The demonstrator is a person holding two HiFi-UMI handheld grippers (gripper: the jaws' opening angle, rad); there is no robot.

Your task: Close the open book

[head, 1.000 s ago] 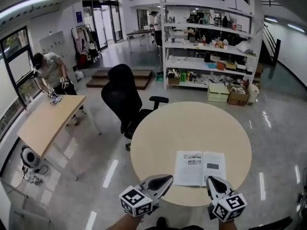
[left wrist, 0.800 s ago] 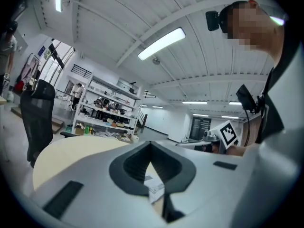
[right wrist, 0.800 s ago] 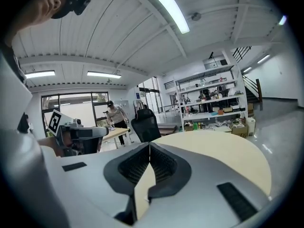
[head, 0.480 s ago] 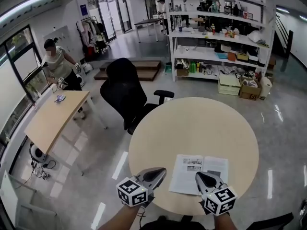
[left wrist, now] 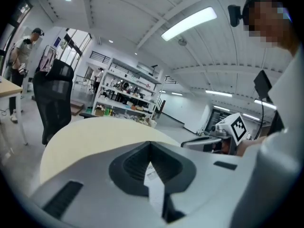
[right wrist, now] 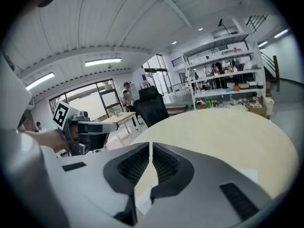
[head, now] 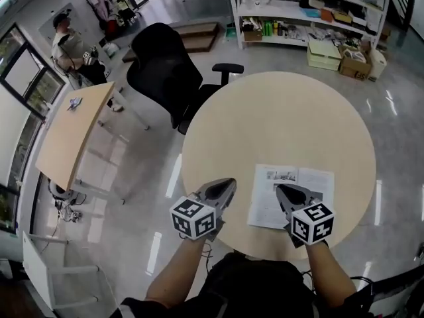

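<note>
one open book lies flat near the counter's front edge; right gripper, jaws together and empty, angles down over its left page; left gripper, likewise closed, just beside it.

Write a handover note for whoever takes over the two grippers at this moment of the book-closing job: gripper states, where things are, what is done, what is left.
Book: lies open and flat, pages up, near the front edge of the round table.
Left gripper: shut, empty, over the table's near edge, just left of the book.
Right gripper: shut, empty, above the book's near part; whether it touches the page cannot be told.
Done: nothing yet; neither half is lifted.
Left: lift one half and fold it over the other to close the book.
</note>
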